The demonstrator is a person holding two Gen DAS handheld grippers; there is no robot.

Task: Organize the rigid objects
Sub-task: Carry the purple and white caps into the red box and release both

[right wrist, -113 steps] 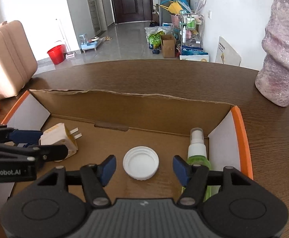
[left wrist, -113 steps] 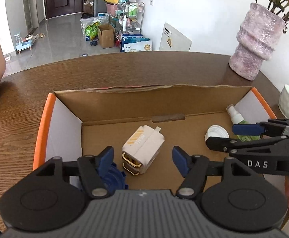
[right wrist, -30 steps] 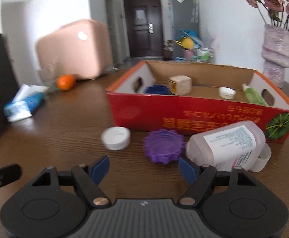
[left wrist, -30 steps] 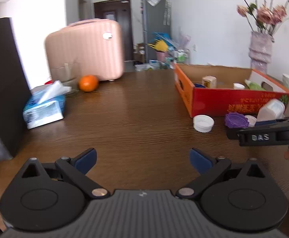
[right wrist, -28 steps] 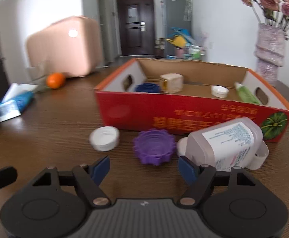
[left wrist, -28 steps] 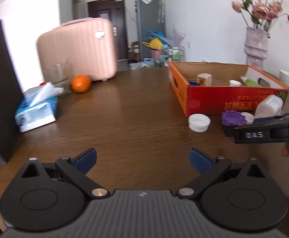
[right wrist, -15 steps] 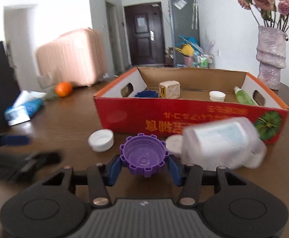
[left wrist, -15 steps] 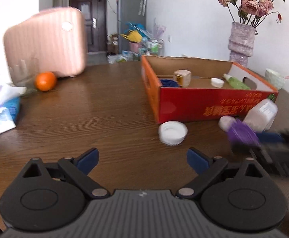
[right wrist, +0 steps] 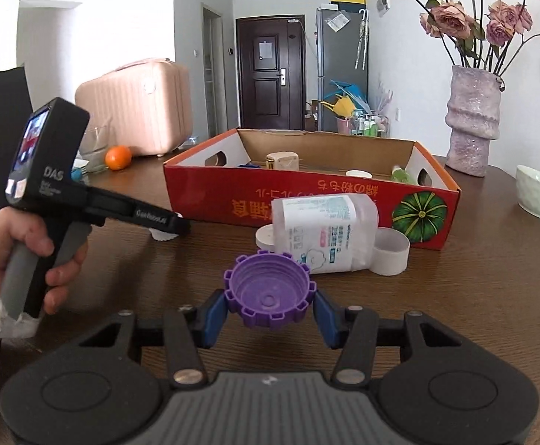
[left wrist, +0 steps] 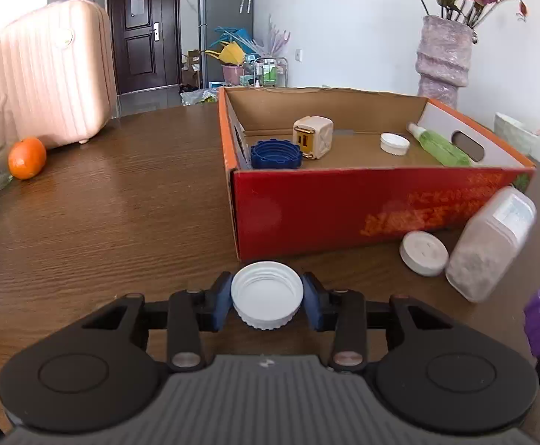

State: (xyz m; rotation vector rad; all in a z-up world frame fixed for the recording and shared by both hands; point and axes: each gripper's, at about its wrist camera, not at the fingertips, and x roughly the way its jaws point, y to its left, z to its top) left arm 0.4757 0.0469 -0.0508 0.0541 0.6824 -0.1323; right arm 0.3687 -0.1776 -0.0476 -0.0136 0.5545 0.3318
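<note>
The left gripper [left wrist: 267,301] is closing on a white cap [left wrist: 267,299], pads touching its sides, just before the red box [left wrist: 344,207]. The right gripper [right wrist: 269,307] clamps a purple cap [right wrist: 268,294], near the lying bottle [right wrist: 323,235].

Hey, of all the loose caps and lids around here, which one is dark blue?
The dark blue notched cap inside the red box, in its near left corner beside the beige plug. The others are white or purple.
</note>
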